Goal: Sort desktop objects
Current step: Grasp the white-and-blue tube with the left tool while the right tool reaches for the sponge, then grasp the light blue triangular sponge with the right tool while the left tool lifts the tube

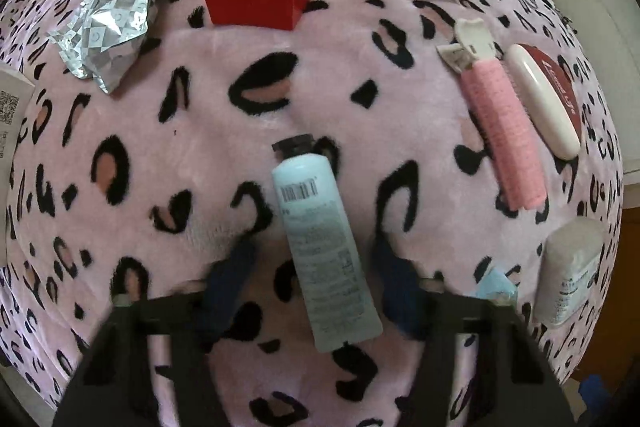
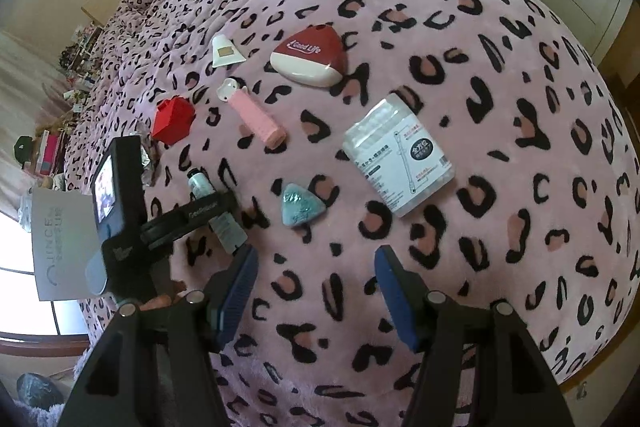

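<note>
Between the fingers of my left hand-held gripper (image 1: 316,291) lies the pale blue tube (image 1: 320,247) on the leopard-print blanket (image 1: 192,131), pads not yet pressing it. I'd close squarely on its middle, then lift straight. My right hand-held gripper (image 2: 316,291) hangs half open, empty.

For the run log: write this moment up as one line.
left gripper: jaws open astride tube, not touching | right gripper: open, empty
</note>
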The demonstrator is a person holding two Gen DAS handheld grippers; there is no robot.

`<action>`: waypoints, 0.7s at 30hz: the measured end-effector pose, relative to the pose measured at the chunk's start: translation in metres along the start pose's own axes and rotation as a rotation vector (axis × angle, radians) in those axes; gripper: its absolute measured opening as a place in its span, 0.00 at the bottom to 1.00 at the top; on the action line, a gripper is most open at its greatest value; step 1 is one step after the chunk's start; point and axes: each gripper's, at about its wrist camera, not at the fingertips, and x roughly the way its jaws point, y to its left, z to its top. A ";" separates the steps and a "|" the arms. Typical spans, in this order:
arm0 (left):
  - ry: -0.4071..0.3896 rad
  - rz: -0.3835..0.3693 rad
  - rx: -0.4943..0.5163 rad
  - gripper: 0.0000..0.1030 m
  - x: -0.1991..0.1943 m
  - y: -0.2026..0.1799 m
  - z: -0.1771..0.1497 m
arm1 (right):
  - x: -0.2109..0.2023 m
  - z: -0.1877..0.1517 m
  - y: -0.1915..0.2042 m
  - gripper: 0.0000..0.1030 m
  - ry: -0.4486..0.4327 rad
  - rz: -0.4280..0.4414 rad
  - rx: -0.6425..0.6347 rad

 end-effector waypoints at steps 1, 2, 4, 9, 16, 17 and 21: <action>-0.004 -0.003 0.000 0.32 -0.001 0.000 -0.002 | 0.001 0.000 0.000 0.60 -0.001 0.001 -0.001; -0.008 -0.004 0.000 0.31 -0.003 0.001 -0.003 | 0.003 0.001 0.002 0.60 -0.007 0.004 -0.004; -0.017 -0.002 -0.001 0.29 -0.006 0.003 -0.006 | 0.007 0.002 0.006 0.60 -0.012 0.010 -0.012; -0.019 0.006 0.005 0.28 -0.013 0.012 -0.014 | 0.030 0.005 0.018 0.60 0.002 0.036 -0.031; -0.033 0.026 0.028 0.28 -0.029 0.028 -0.022 | 0.062 0.009 0.031 0.60 0.015 0.046 -0.050; -0.035 0.028 0.028 0.28 -0.031 0.031 -0.023 | 0.065 0.010 0.033 0.60 0.014 0.046 -0.053; -0.032 0.029 0.015 0.28 -0.037 0.041 -0.023 | 0.086 0.017 0.038 0.60 0.025 0.020 -0.067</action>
